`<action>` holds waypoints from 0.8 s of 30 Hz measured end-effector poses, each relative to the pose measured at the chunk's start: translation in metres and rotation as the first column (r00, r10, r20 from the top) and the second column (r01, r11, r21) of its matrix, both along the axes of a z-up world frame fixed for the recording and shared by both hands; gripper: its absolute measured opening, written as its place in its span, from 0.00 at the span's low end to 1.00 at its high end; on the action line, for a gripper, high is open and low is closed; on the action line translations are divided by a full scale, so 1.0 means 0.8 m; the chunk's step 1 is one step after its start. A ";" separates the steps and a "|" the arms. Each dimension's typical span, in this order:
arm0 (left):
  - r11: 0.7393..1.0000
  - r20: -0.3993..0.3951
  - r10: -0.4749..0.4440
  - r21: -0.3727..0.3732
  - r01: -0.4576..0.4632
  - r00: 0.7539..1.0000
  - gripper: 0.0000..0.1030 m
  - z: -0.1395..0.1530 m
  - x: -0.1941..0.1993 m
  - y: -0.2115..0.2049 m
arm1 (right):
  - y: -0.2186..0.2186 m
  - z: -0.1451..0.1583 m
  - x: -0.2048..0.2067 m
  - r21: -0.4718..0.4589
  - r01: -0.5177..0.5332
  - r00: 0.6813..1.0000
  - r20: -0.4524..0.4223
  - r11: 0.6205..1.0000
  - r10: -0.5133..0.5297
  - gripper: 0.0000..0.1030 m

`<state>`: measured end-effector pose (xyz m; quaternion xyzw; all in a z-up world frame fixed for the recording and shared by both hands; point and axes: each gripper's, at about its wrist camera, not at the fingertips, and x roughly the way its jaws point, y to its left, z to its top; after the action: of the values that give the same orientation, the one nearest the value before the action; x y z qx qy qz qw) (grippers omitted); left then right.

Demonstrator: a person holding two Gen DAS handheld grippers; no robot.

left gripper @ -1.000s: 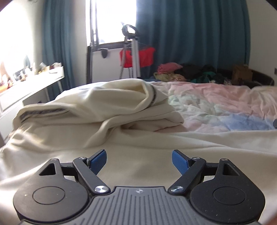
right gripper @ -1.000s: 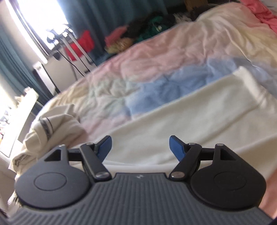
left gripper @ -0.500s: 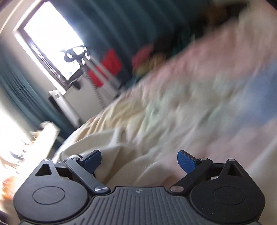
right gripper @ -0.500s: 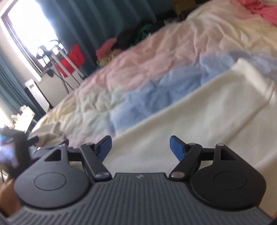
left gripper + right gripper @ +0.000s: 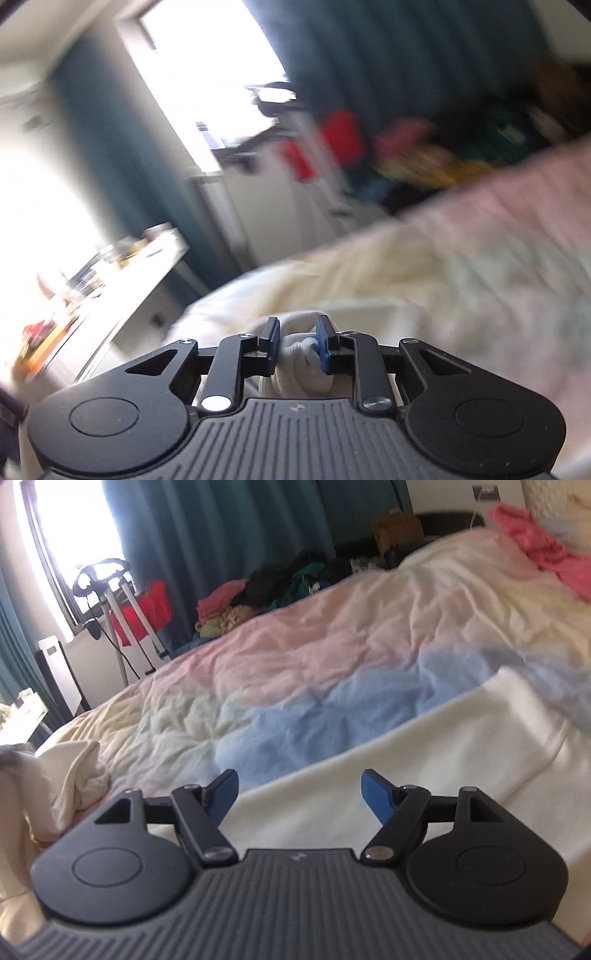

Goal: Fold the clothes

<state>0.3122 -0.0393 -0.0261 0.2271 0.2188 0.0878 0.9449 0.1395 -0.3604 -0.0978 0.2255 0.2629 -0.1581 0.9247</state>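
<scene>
the left gripper (image 5: 297, 345) has just been closing and now pinches a bunched fold of the cream garment (image 5: 306, 363) between its blue pads (image 5: 322, 343); the cloth fills the narrow gap and bulges toward the camera. that view is badly blurred. the rest of the garment lies on the bed (image 5: 332, 646) over the pastel quilt (image 5: 295, 716): a crumpled heap at the left edge of the right wrist view (image 5: 70, 775), and a flat, smooth stretch (image 5: 424, 760) running under and past the right gripper (image 5: 299, 794). the right gripper's jaws stand spread wide with nothing between them, hovering just above that flat stretch.
</scene>
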 end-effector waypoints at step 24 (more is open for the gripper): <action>0.850 -0.040 0.092 -0.517 -0.099 0.995 0.85 0.039 -0.214 0.137 | 0.050 -0.006 -0.006 0.152 -0.200 0.980 0.040 0.968 0.197 0.73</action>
<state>0.1408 0.0702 0.0054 -0.0460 0.2518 0.0711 0.9641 0.1344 -0.3204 -0.1025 0.2713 0.2843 -0.0411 0.9186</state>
